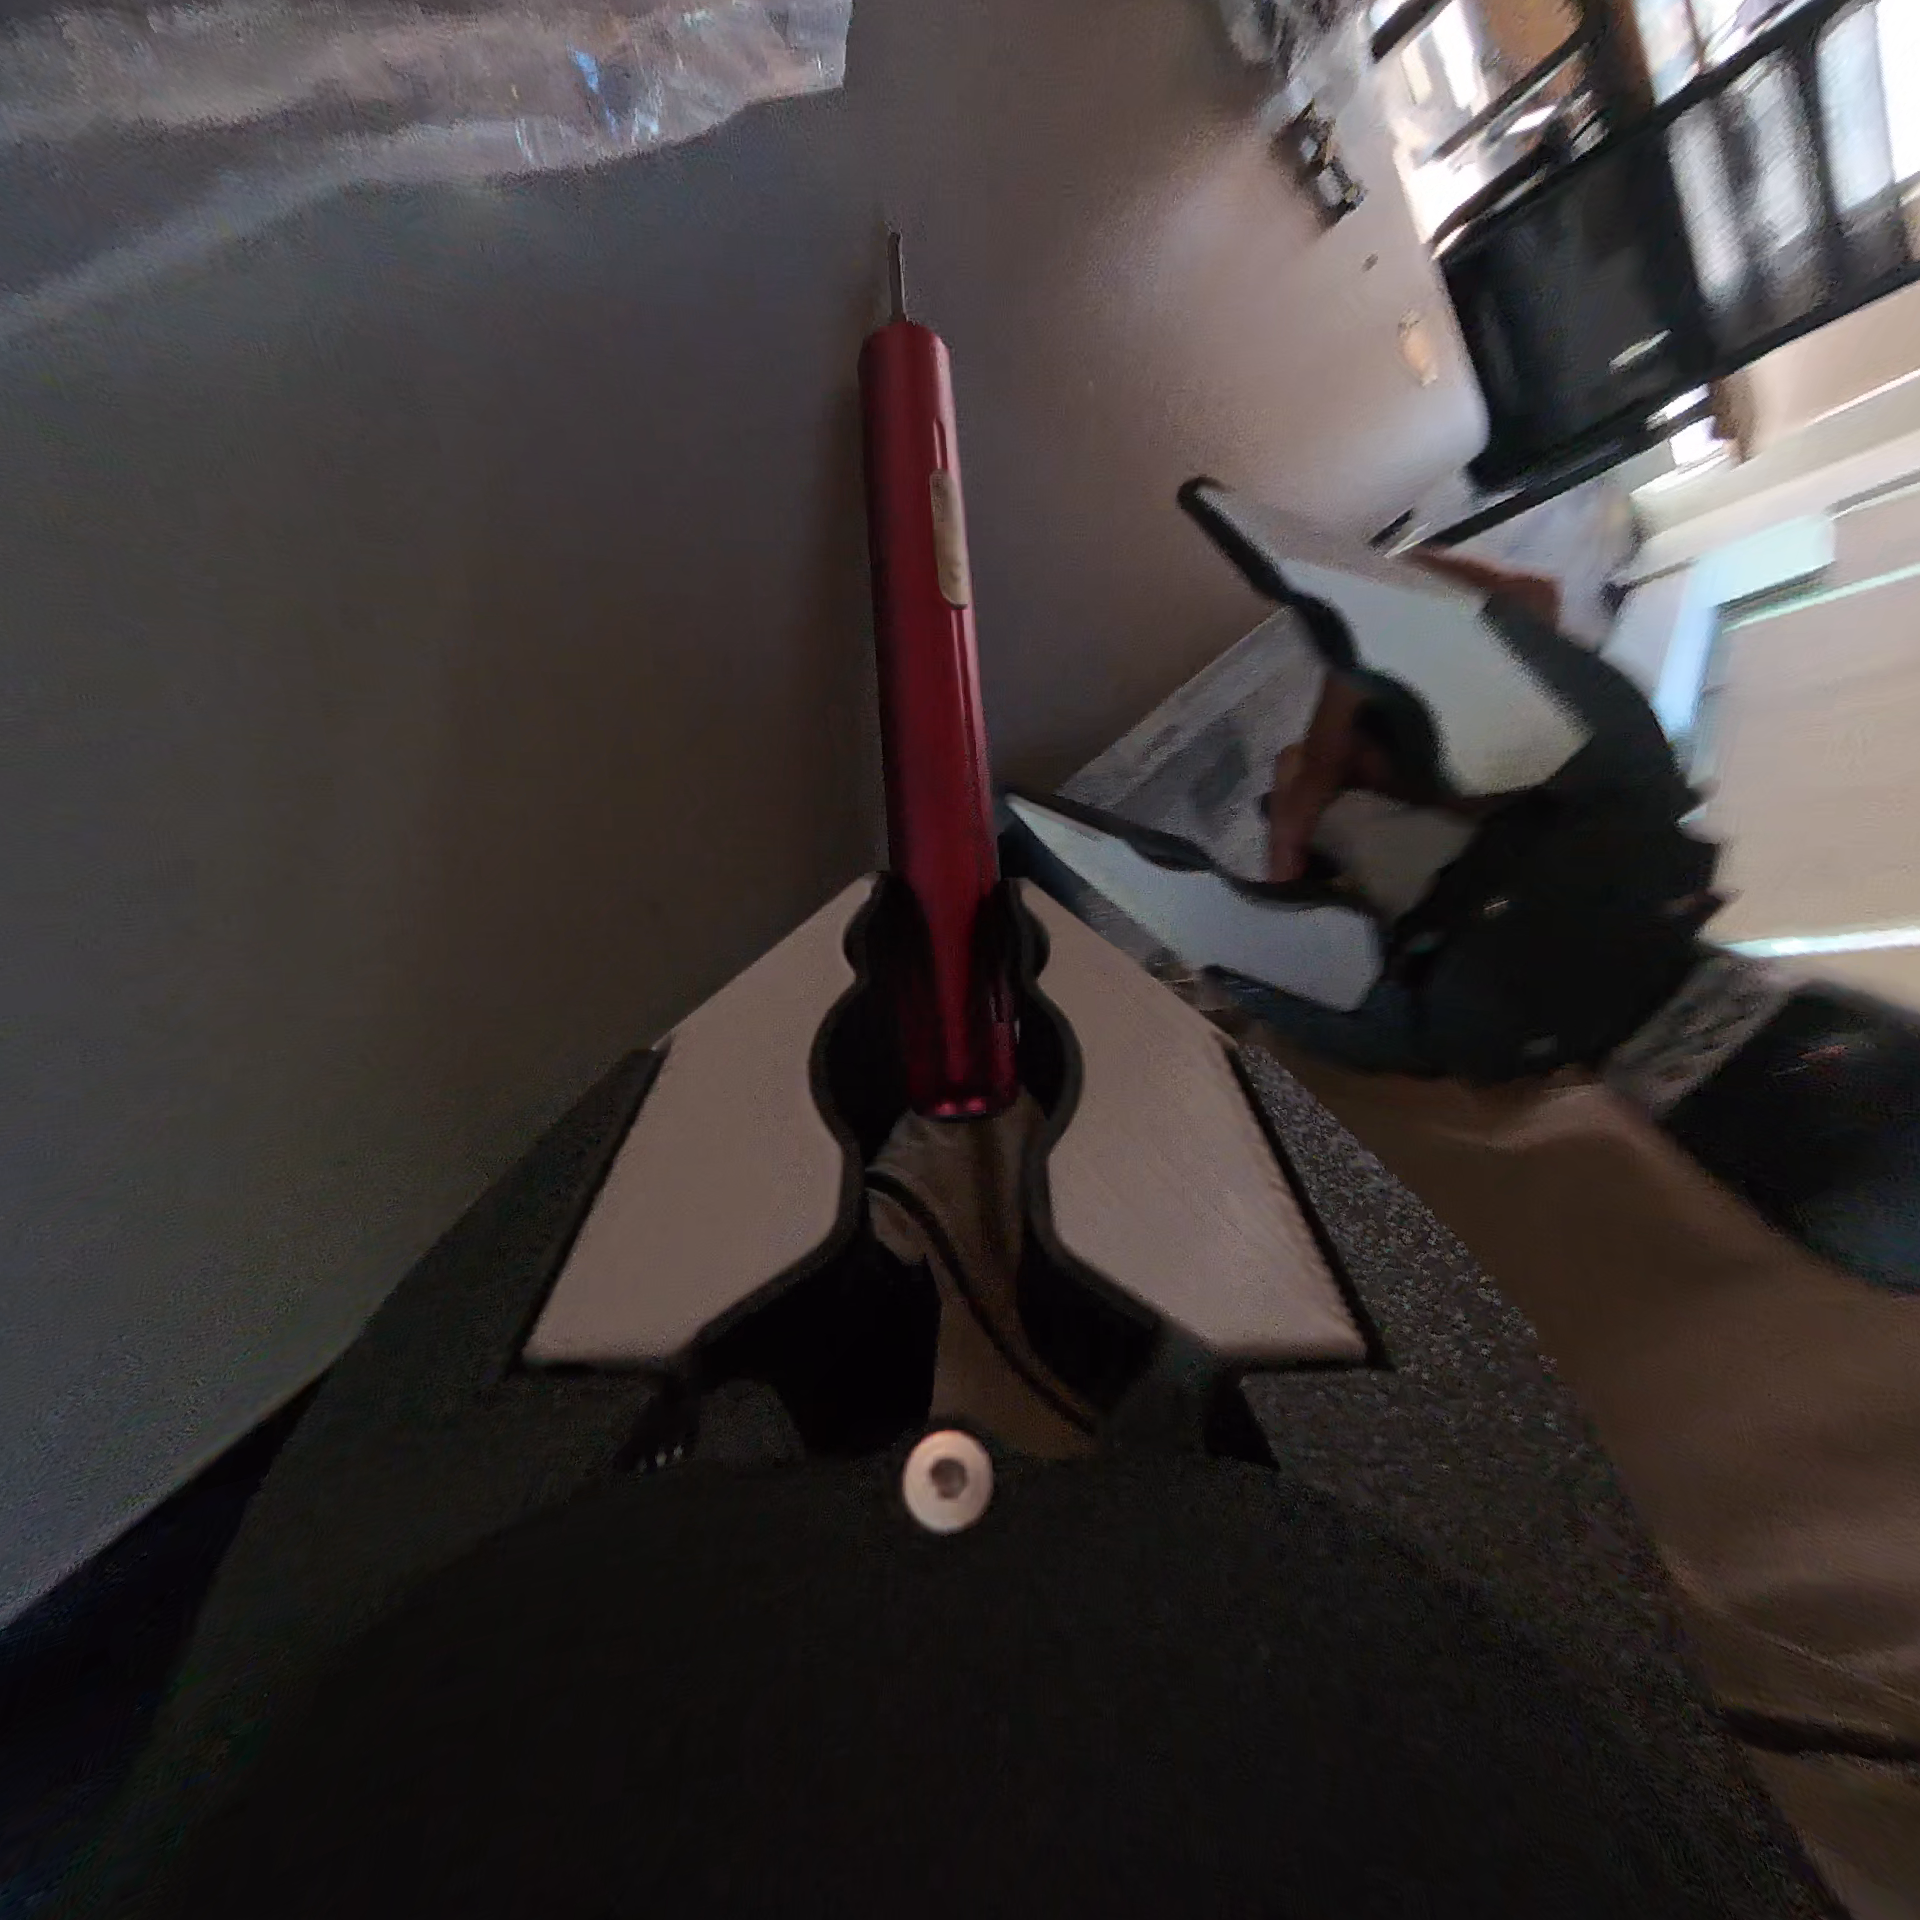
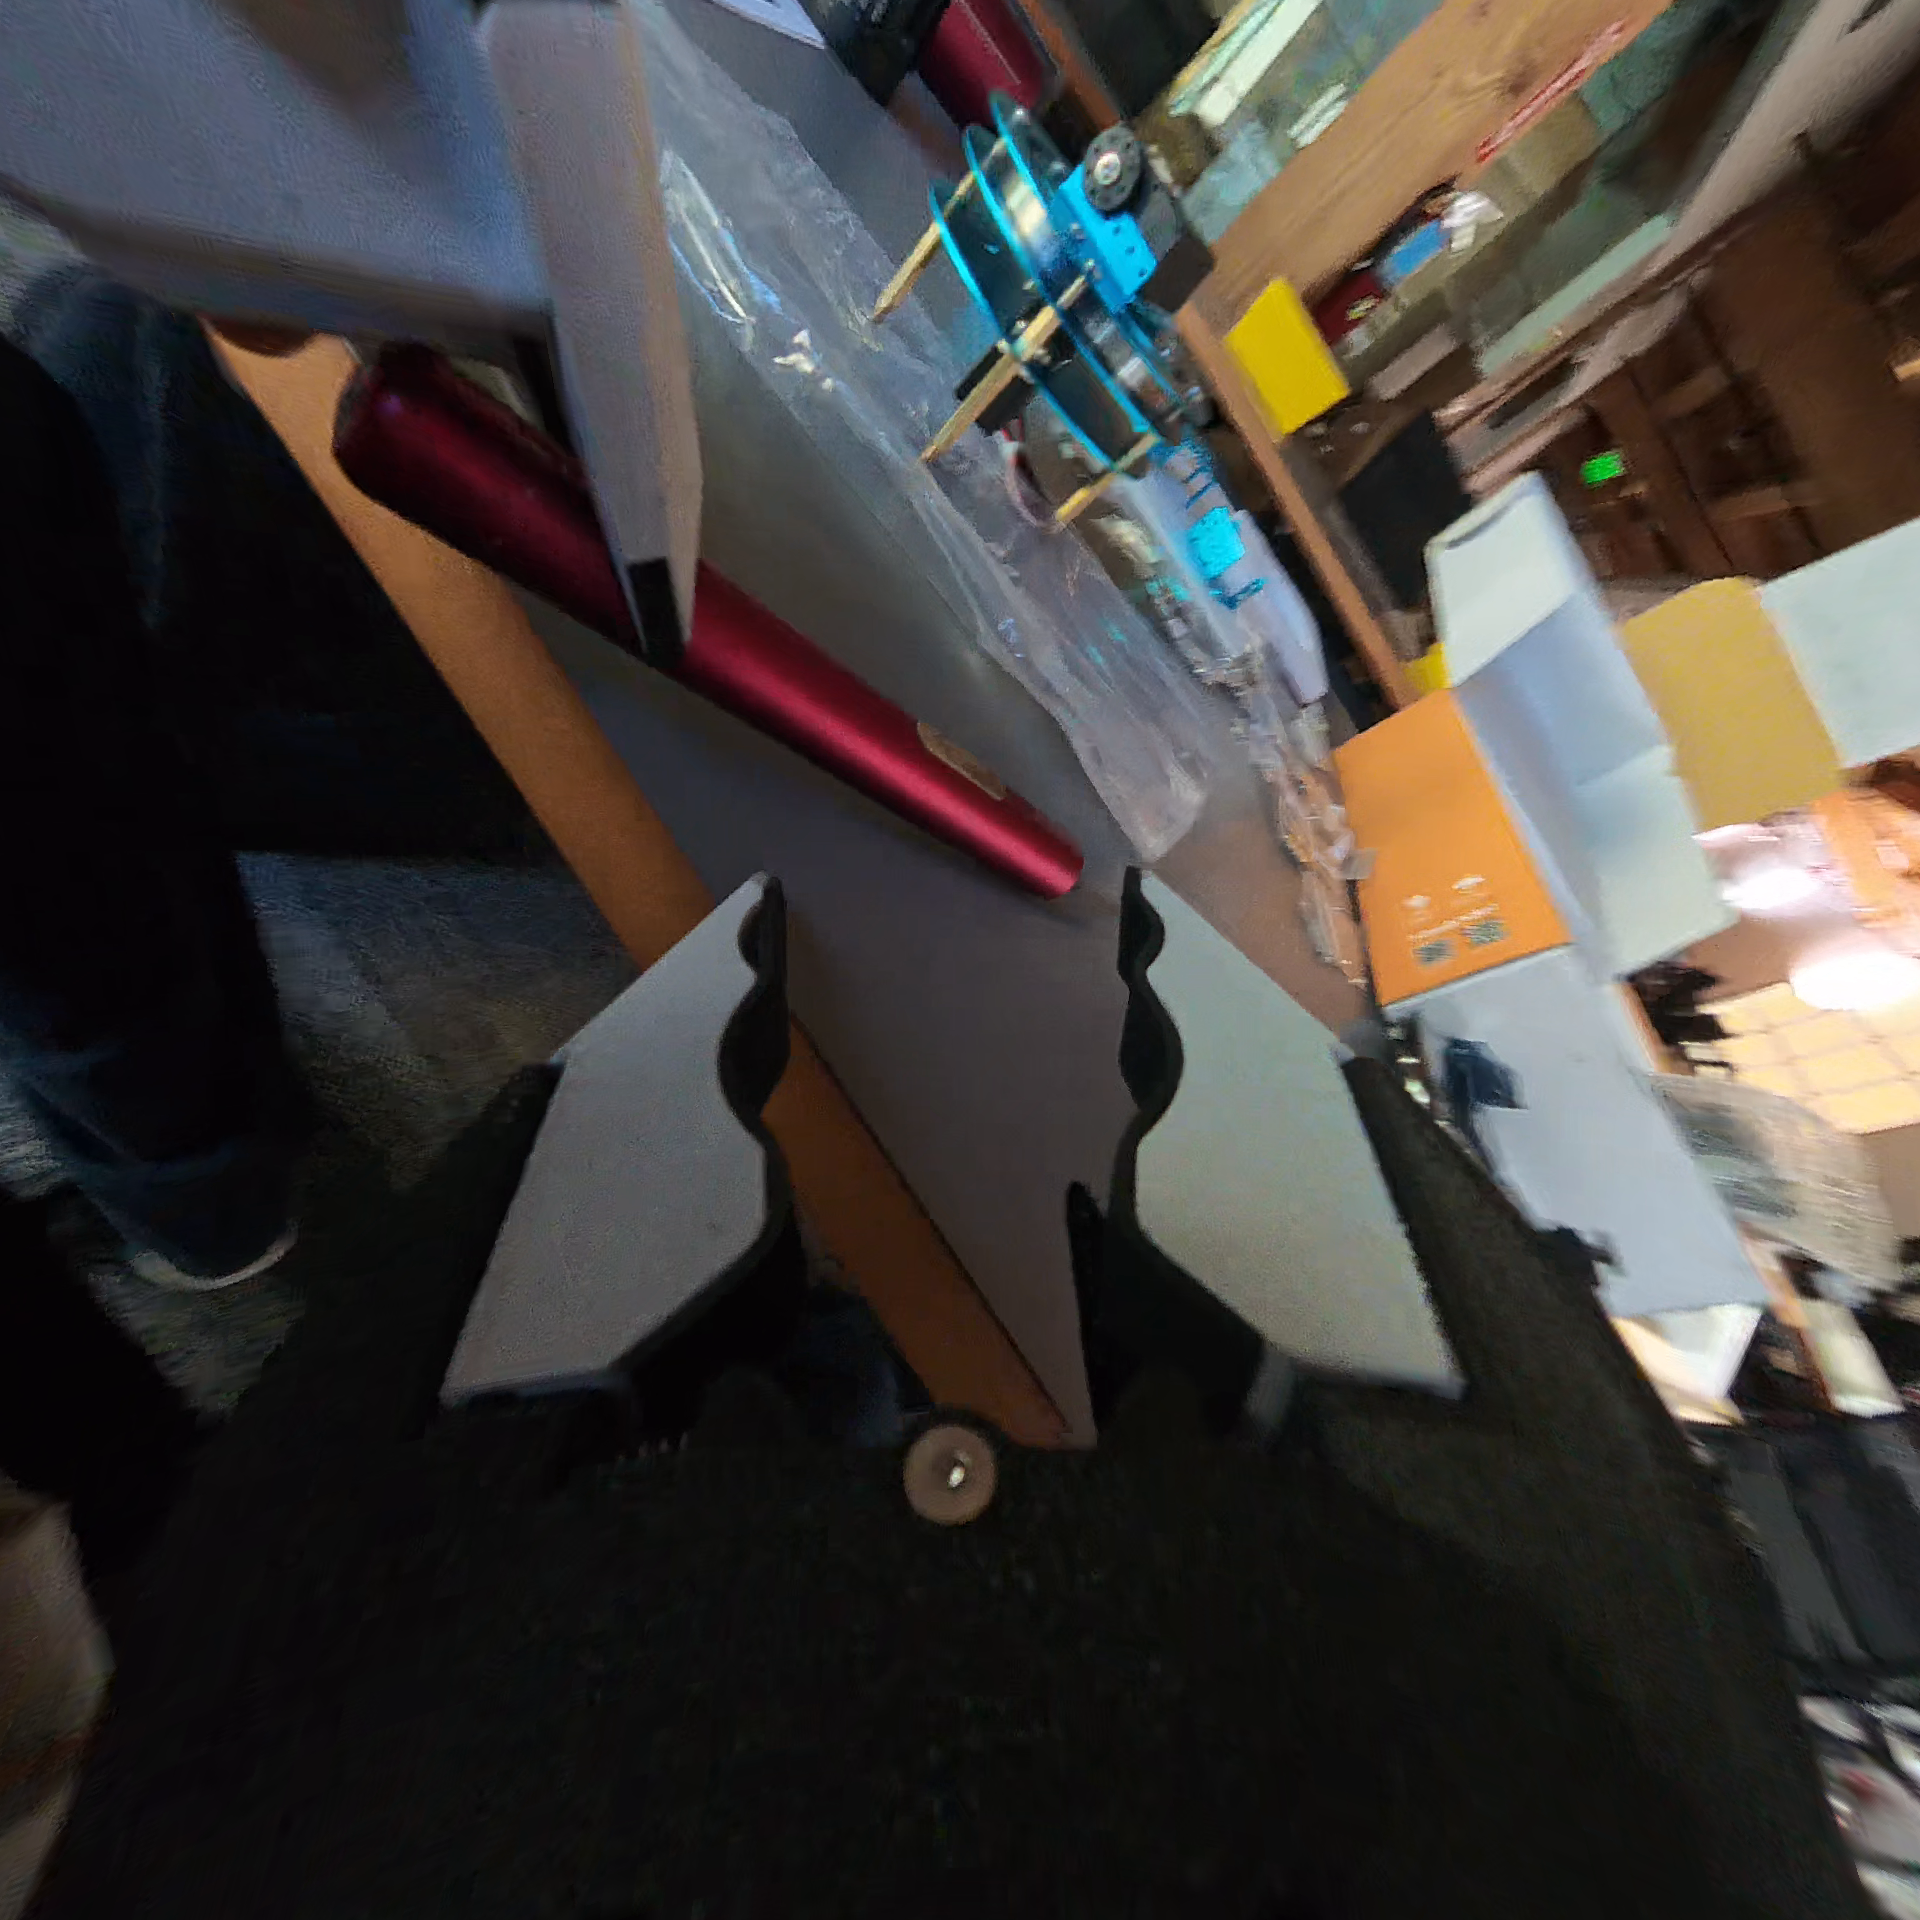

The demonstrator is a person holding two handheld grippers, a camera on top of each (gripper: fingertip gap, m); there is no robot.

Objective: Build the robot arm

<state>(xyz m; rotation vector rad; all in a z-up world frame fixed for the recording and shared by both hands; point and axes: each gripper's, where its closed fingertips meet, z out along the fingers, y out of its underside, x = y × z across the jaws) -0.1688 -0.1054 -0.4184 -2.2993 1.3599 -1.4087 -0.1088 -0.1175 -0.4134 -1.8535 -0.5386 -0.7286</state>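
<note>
My left gripper (image 1: 940, 894) is shut on a red metal screwdriver (image 1: 930, 707) with a thin metal bit, held pointing forward over a grey mat (image 1: 416, 675). In the right wrist view the same red screwdriver (image 2: 831, 727) lies across the frame, clamped by the other gripper's finger (image 2: 634, 416). My right gripper (image 2: 951, 894) is open and empty, its jaws apart just short of the screwdriver's front end, above the grey mat (image 2: 935, 1039) near the table's wooden edge (image 2: 582, 748).
A blue metal assembly with brass standoffs (image 2: 1070, 301) stands on the mat beside clear plastic bags (image 2: 914, 499). An orange and white box (image 2: 1496, 831) and a yellow box (image 2: 1283, 353) sit farther right. Shelves fill the background. A blurred person (image 1: 1558, 831) shows at the right.
</note>
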